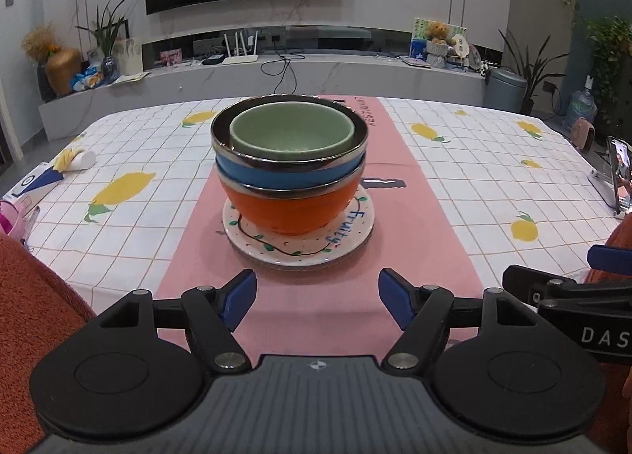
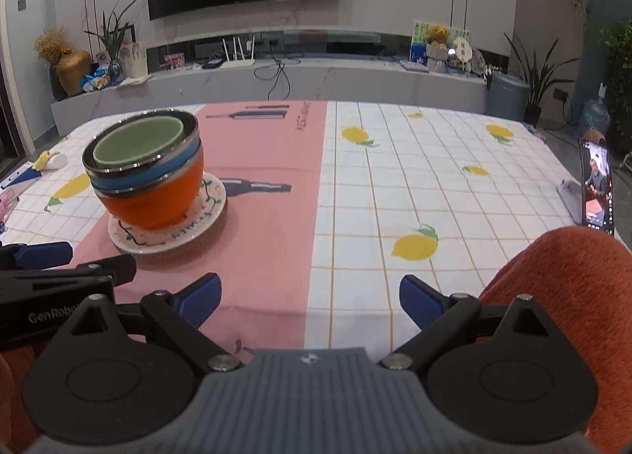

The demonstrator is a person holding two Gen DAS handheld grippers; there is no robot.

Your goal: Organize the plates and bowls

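Note:
A stack of bowls stands on a white patterned plate (image 1: 347,242) (image 2: 215,197) on the pink runner. An orange bowl (image 1: 292,209) (image 2: 158,201) is at the bottom, a blue bowl (image 1: 284,177) (image 2: 158,169) sits in it, and a small green bowl (image 1: 292,134) (image 2: 138,144) rests on top. My left gripper (image 1: 316,302) is open just in front of the plate, nothing between its blue pads. My right gripper (image 2: 308,298) is open to the right of the stack, over the runner's edge, holding nothing.
The table (image 2: 454,185) wears a white lemon-print cloth. A phone on a stand (image 2: 596,189) is at the right edge. A blue-white box (image 1: 37,179) and a white tube (image 1: 81,160) lie at the left edge. Orange sleeves (image 2: 572,296) flank the grippers.

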